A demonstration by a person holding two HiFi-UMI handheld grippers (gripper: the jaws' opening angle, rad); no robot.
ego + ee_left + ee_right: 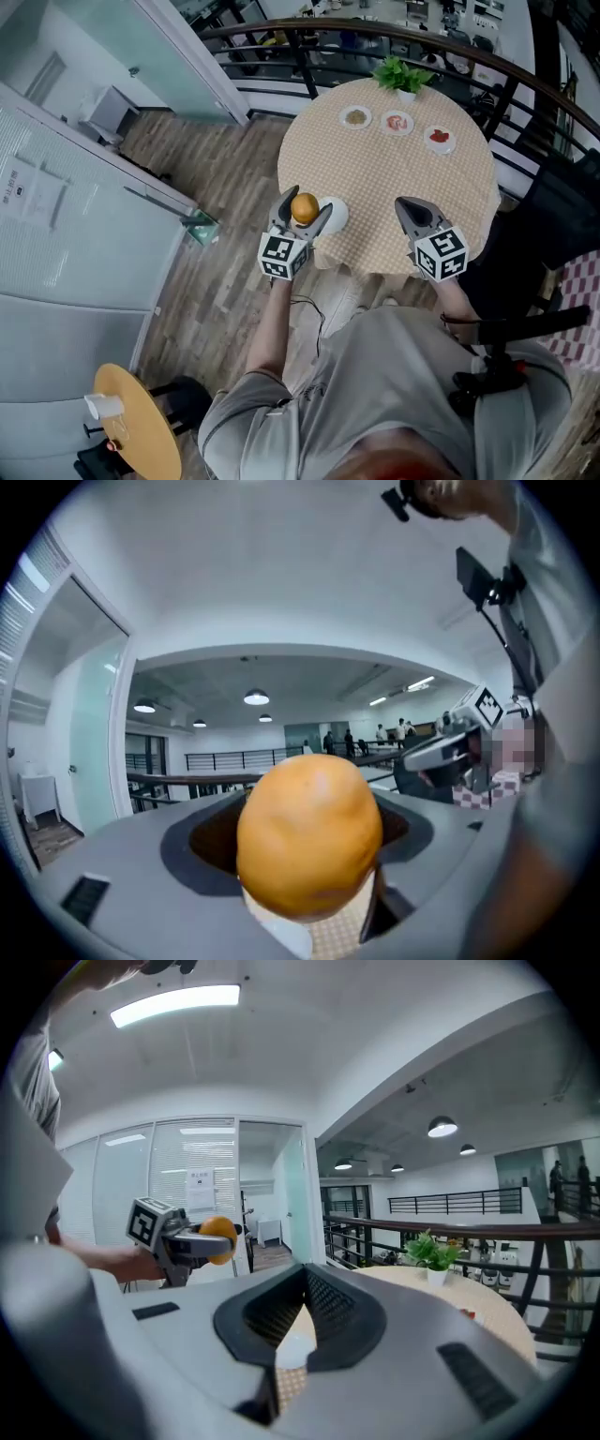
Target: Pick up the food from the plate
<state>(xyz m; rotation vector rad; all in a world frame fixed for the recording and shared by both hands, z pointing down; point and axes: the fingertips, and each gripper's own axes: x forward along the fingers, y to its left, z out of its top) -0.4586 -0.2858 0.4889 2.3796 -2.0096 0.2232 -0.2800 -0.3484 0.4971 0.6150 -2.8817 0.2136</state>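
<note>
The person holds a gripper in each hand over the near side of a round table (394,178) with a checked cloth.

The left gripper (305,210) squeezes a round orange piece of food (304,205) between its two jaws. The food fills the gap between the jaws and sticks up a little above them. It is off the table, at the near left edge. A white plate (337,217) lies on the cloth just to the right of the food. In the left gripper view, a bit of the plate and cloth shows under the food.

The right gripper (411,208) is on the near right side, well apart from the left one. Its jaws are pressed together at the tips, with nothing between them.

On the far side of the table sit three small dishes (397,123) in a row, each with some food on it. A little green plant (403,73) in a white pot stands at the far edge, behind them.
</note>
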